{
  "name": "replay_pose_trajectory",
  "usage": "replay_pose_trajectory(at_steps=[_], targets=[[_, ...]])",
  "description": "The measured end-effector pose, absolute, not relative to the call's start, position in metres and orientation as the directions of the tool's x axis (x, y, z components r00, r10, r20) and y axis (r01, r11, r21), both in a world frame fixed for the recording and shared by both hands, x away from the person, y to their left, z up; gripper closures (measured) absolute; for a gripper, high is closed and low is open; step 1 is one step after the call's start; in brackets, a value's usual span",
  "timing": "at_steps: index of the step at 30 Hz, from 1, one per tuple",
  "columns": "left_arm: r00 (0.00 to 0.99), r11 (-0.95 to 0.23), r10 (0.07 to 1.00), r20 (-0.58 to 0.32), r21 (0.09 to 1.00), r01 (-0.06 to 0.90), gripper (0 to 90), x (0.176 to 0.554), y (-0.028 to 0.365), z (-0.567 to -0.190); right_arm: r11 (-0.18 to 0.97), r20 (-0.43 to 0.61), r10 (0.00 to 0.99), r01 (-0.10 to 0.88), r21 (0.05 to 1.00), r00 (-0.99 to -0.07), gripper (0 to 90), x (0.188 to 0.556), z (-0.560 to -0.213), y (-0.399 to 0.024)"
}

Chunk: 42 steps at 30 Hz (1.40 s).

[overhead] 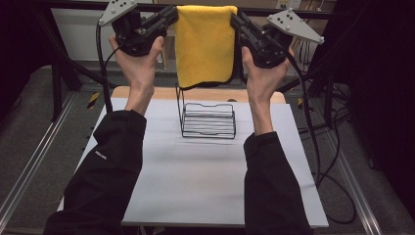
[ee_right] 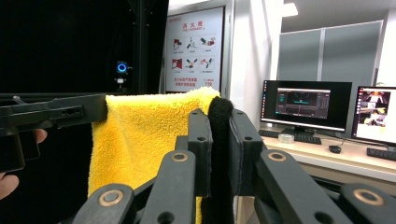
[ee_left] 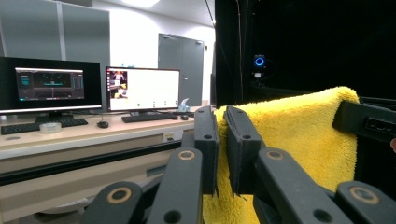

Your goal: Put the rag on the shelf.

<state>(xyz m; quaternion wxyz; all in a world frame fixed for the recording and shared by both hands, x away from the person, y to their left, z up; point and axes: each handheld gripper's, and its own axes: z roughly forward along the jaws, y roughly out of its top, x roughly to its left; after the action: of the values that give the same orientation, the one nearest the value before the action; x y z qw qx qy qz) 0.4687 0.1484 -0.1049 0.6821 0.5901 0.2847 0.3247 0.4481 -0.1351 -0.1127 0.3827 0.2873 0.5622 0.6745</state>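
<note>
A yellow cloth held up high by two grippers.

The left gripper point(overhead: 172, 14) and the right gripper point(overhead: 236, 19) each pinch a top corner of the yellow cloth point(overhead: 204, 44). Its top edge runs side to side and it hangs straight down above the black wire rack point(overhead: 208, 120), which holds nothing, on the white table point(overhead: 195, 181), with bare table all around it.

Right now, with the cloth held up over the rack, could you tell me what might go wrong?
1. The yellow cloth is held only at its top corners by the left tongs and right tongs; if either grip slips, that side drops.
2. Its lower edge hangs near the wire rack and could snag when lowered.
</note>
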Motion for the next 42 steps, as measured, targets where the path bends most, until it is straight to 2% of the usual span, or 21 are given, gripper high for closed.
replay_pose_trajectory(at_steps=[13, 23, 42], targets=[[0.616, 0.091, 0.788, -0.014, 0.991, -0.094, 83.4, 0.496, 0.153, -0.103, -0.069, -0.044, 0.838, -0.186, 0.980, -0.544, 81.2, 0.471, -0.112, -0.130], [0.595, 0.044, 0.804, 0.028, 0.993, -0.107, 83.3, 0.516, 0.154, -0.114, -0.058, -0.037, 0.835, -0.154, 0.986, -0.549, 81.2, 0.494, -0.117, -0.127], [0.612, -0.013, 0.790, 0.041, 0.999, -0.049, 83.3, 0.524, 0.158, -0.163, -0.014, -0.029, 0.826, -0.071, 0.997, -0.563, 81.1, 0.509, -0.161, -0.128]])
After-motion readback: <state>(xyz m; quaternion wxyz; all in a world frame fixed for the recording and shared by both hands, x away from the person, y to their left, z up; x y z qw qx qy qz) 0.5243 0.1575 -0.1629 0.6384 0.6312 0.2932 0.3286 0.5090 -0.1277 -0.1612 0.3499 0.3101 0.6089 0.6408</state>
